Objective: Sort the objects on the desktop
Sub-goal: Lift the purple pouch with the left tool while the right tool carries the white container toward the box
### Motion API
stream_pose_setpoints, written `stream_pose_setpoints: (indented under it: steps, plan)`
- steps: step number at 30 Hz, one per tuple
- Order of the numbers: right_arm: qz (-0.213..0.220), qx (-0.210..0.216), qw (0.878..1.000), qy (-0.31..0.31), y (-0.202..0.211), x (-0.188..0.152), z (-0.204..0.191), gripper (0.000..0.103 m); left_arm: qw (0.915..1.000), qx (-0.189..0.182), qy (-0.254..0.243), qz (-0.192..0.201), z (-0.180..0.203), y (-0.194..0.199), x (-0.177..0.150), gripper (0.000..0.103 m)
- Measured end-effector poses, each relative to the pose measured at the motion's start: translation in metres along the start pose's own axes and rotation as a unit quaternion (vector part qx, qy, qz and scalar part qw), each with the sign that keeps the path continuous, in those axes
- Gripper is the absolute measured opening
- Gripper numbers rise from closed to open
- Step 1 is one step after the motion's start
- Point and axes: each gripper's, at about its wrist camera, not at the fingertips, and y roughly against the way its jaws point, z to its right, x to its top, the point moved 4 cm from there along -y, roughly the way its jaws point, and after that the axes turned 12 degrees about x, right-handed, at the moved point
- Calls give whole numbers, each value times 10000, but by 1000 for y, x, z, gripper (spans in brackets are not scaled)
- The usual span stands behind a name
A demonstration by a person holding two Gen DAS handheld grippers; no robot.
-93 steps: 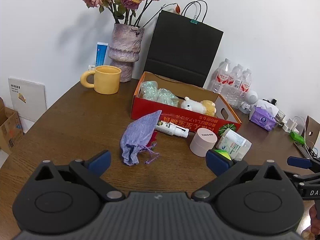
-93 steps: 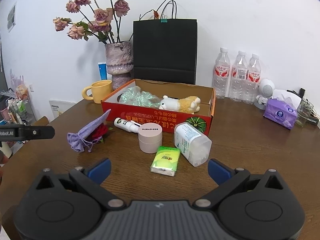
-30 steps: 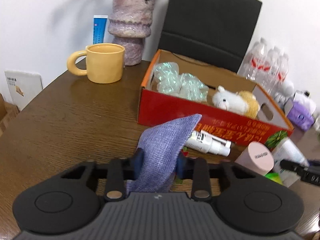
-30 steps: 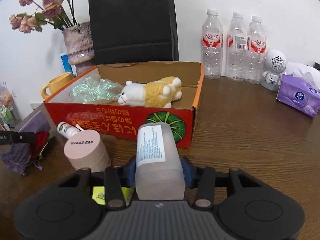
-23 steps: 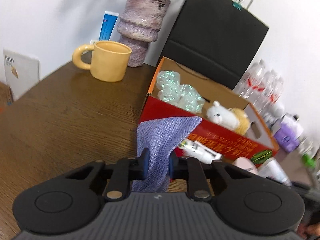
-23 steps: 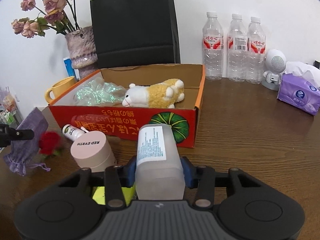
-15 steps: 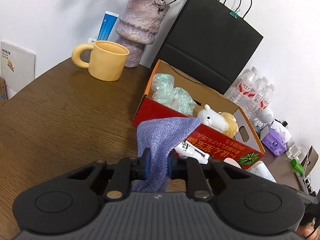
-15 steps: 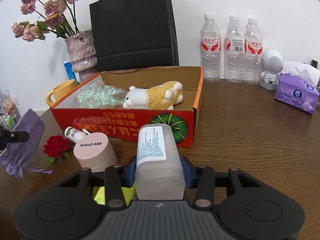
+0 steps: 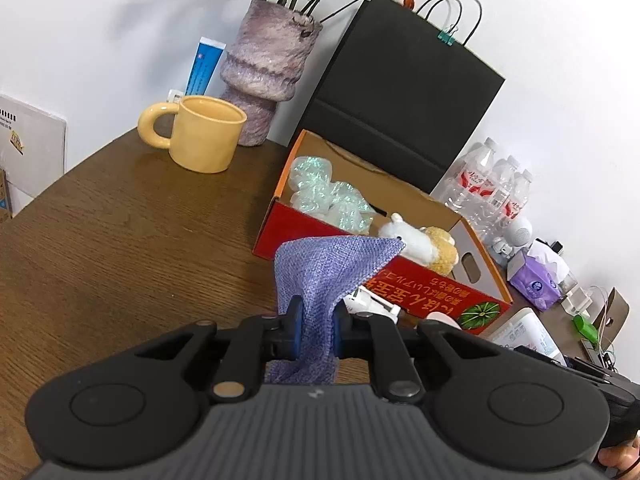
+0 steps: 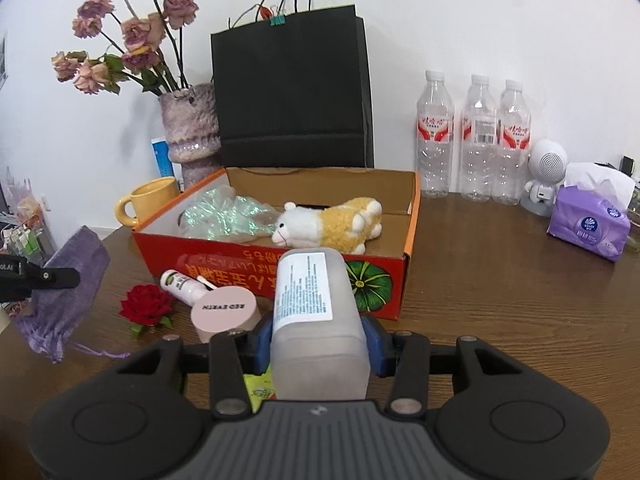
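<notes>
My left gripper (image 9: 317,326) is shut on a purple cloth pouch (image 9: 328,268), which hangs lifted off the table in front of the red cardboard box (image 9: 424,284). In the right wrist view the same pouch (image 10: 68,292) dangles at the far left. My right gripper (image 10: 318,338) is shut on a frosted white plastic container (image 10: 316,312) with a printed label, held just before the box (image 10: 256,268). Inside the box lie a plush alpaca (image 10: 332,224) and crinkled iridescent wrap (image 10: 224,216). A red rose (image 10: 146,304), a small white bottle (image 10: 184,284) and a pink jar (image 10: 224,310) sit on the table.
A yellow mug (image 9: 204,138), a mottled vase (image 9: 264,64) of dried roses and a black paper bag (image 10: 292,92) stand behind the box. Three water bottles (image 10: 474,140), a small white speaker (image 10: 546,174) and a purple tissue pack (image 10: 588,228) are at the right. A green packet (image 10: 260,390) lies under my right gripper.
Both grippers have risen with their loads. The pouch lifted off the table, which uncovered the red rose. The box looks smaller and further below than a second ago.
</notes>
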Motion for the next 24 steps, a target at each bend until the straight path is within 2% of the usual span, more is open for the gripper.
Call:
stream_pose_setpoints:
  steps: [10, 18, 24]
  plan:
    - [80, -19, 9998, -193, 28, 2, -14, 44, 9992, -181, -158, 314, 6, 44, 3, 14]
    - [181, 106, 9996, -204, 55, 9, -24, 44, 9953, -546, -286, 740, 19, 89, 10, 14]
    - [179, 198, 9996, -26, 69, 19, -34, 44, 9939, -672, -447, 750, 32, 99, 18, 14]
